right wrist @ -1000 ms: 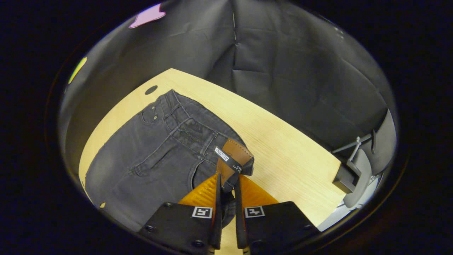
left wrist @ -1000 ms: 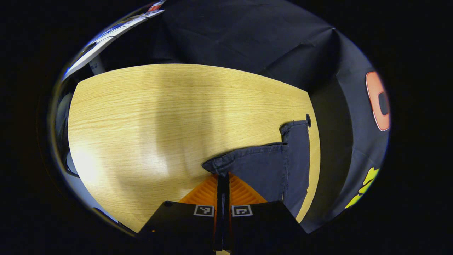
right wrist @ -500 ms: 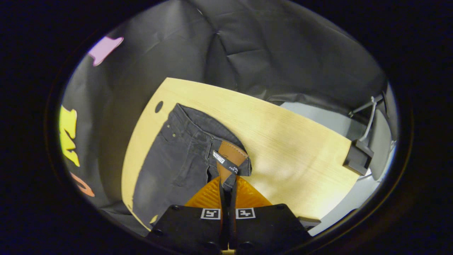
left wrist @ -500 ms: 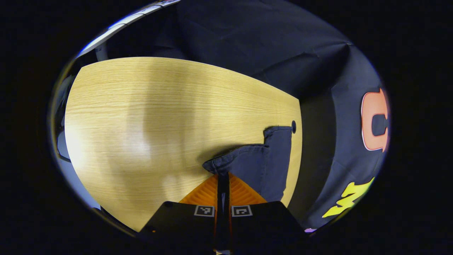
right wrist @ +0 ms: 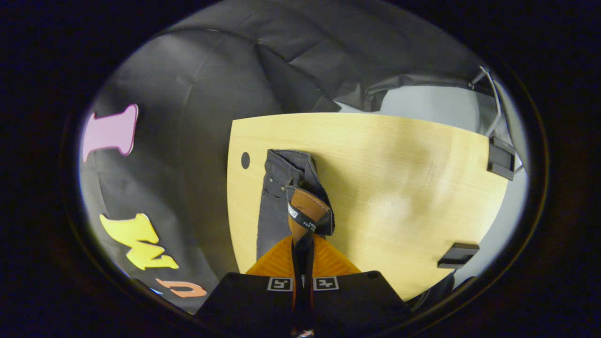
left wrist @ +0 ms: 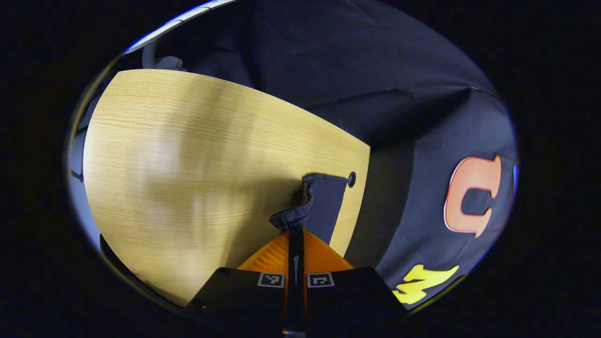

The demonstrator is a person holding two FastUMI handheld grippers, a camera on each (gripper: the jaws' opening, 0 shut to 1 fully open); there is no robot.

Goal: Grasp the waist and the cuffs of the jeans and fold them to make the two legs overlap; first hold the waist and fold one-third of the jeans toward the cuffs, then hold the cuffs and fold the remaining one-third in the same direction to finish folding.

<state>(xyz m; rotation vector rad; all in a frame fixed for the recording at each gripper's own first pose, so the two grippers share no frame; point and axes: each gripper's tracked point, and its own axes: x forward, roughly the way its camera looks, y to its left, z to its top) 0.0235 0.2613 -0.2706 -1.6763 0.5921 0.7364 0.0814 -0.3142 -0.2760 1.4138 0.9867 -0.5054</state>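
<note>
In the left gripper view, the left gripper (left wrist: 296, 234) is at the bottom, and its two fingers are pressed together with almost no gap. Between them they pinch a bunched edge of the jeans (left wrist: 324, 204), probably a cuff hem, though the fabric is too crumpled to be sure. From the pinch, the dark blue-grey denim rises as a narrow, puckered ridge and then spreads into a flat strip that lies on the wooden table (left wrist: 188, 164). The far end of this strip reaches near the small round hole (left wrist: 351, 179) close to the table's edge.

In the right gripper view, the right gripper (right wrist: 303, 241) also has its fingers closed tight, and they clamp the waist of the jeans (right wrist: 281, 188) just at the brown leather patch (right wrist: 304, 209). The patch stands up above the fingertips, with a small black tag across its lower part. Behind it, the waistband folds over, and the dark denim hangs down as a long narrow band to the tabletop (right wrist: 399, 178), where it lies along the left side. A pocket seam and rivets can be seen on the upper part. The hole (right wrist: 245, 160) in the table is just beside the far end of the jeans. Beyond the table is the black cloth wall (right wrist: 211, 94)
</note>
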